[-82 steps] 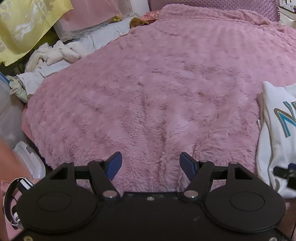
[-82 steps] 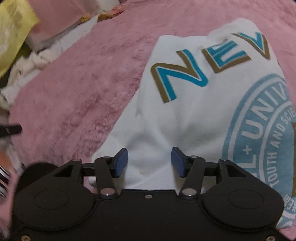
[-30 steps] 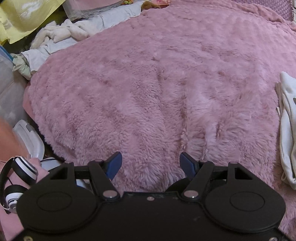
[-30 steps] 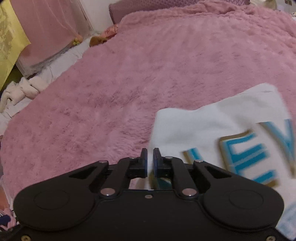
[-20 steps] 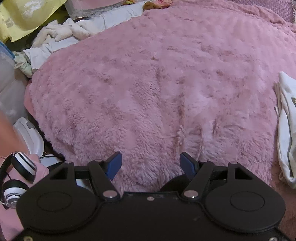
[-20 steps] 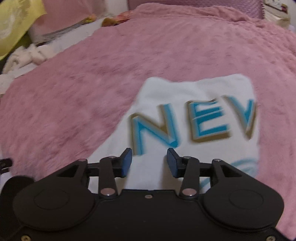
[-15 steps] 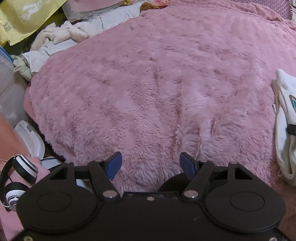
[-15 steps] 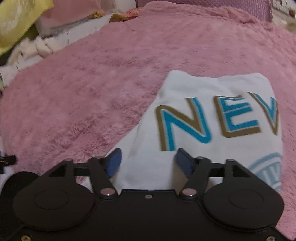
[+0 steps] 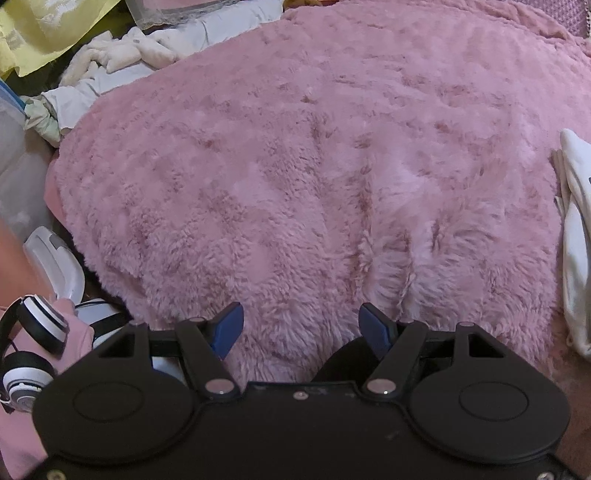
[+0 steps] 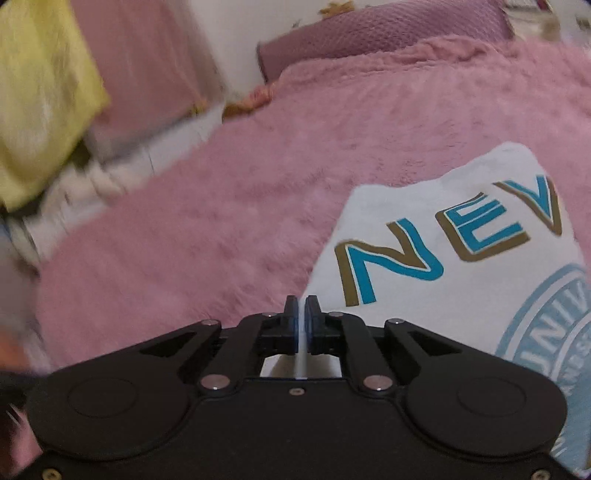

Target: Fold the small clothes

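A white T-shirt (image 10: 461,266) with blue and gold letters and a light blue round seal lies folded on the fluffy pink blanket (image 10: 258,192). My right gripper (image 10: 302,317) is shut on the shirt's near left edge, with white cloth showing between the pads. The shirt's left edge also shows at the far right of the left wrist view (image 9: 574,236). My left gripper (image 9: 301,325) is open and empty, low over the near edge of the blanket (image 9: 314,166), well left of the shirt.
A heap of white clothes (image 9: 122,55) and a yellow cloth (image 9: 44,33) lie past the blanket's far left edge. White headphones (image 9: 33,350) and a white plastic item (image 9: 55,266) lie off the blanket at the near left. A purple pillow (image 10: 388,37) lies at the back.
My right gripper has shut on the shirt's near left edge after being open half a second ago, and its view has swung left and up. The left gripper has hardly moved.
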Demonstrator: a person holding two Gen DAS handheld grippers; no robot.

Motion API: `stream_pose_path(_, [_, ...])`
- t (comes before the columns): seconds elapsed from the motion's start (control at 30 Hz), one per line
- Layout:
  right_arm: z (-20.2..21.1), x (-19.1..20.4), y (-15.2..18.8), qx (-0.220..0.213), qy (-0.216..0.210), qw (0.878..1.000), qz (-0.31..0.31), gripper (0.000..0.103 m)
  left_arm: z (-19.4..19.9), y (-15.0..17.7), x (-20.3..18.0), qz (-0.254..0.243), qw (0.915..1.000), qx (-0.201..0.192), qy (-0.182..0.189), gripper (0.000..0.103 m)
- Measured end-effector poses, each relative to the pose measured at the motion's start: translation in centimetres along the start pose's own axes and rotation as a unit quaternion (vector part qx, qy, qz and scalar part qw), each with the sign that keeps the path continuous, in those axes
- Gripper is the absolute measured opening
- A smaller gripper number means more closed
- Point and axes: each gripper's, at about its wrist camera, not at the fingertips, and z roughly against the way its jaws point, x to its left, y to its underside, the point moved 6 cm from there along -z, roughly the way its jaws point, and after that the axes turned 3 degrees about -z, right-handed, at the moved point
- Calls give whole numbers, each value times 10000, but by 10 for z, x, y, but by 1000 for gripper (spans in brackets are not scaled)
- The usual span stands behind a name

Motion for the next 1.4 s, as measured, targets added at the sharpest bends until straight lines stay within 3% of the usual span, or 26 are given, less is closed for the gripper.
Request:
stream_pose_path(0.07, [-4, 7, -1, 55, -557, 9983, -160, 0, 0, 0, -2, -52, 10000, 39, 6, 71])
stream_pose_path(0.1, [-11, 14, 1, 157, -597, 9980, -138, 0, 2, 0, -3, -77, 10000, 22, -2, 71])
stream_pose_path(0.17, [-30, 23, 10, 419, 136, 9985, 310, 0, 6, 0, -2, -99, 9999, -34, 3, 71])
stream_pose_path(0.23, [-31, 23, 14, 472, 191, 9986, 110, 0, 5, -1, -1, -105, 9999, -19, 8, 71])
stream_pose_path(0.3, [-22, 27, 16, 464, 558, 9962, 475, 1, 3, -2, -2, -89, 10000, -1, -3, 71])
stream_pose_path(0.33, [-15, 30, 16, 349, 808, 9928, 807, 18, 2, -2, -3, -74, 10000, 10, -2, 71])
stream_pose_path(0.37, [-8, 34, 17, 254, 1095, 9872, 1134, 51, 1, -2, -5, -64, 10000, 23, 20, 71])
stream_pose_path(0.4, [-3, 35, 19, 161, 1352, 9815, 1347, 66, 1, -1, -6, -65, 10000, 29, 51, 71])
stream_pose_path(0.43, [-1, 35, 22, 167, 1450, 9786, 1448, 67, 1, -1, -8, -80, 9999, 33, 74, 71])
stream_pose_path(0.47, [-2, 35, 27, 298, 1390, 9798, 1405, 63, 2, 0, -11, -127, 9999, 25, 65, 71])
stream_pose_path(0.57, [-17, 28, 36, 782, 1151, 9858, 943, 63, 5, -1, -13, -273, 9996, -37, 9, 71])
stream_pose_path(0.63, [-22, 26, 42, 867, 1353, 9811, 1073, 58, 6, -1, -12, -238, 9997, -41, 74, 71])
stream_pose_path(0.73, [-31, 29, 52, 965, 1536, 9751, 1277, 12, 5, -2, -6, -129, 9999, -41, 91, 71])
stream_pose_path(0.77, [-32, 29, 52, 985, 1582, 9745, 1249, 9, 5, -1, -4, -101, 9999, -47, 90, 71])
stream_pose_path(1.0, [-2, 27, 29, 555, 987, 9926, 436, 2, 1, 1, -3, -58, 9999, 14, 108, 71])
stream_pose_path(1.13, [1, 42, 20, 275, 845, 9943, 594, 1, 0, 0, -4, -63, 9999, 25, 102, 71])
stream_pose_path(1.4, [-54, 12, 62, 943, 830, 9916, 317, 1, 2, 0, -4, -73, 9999, 28, 93, 71])
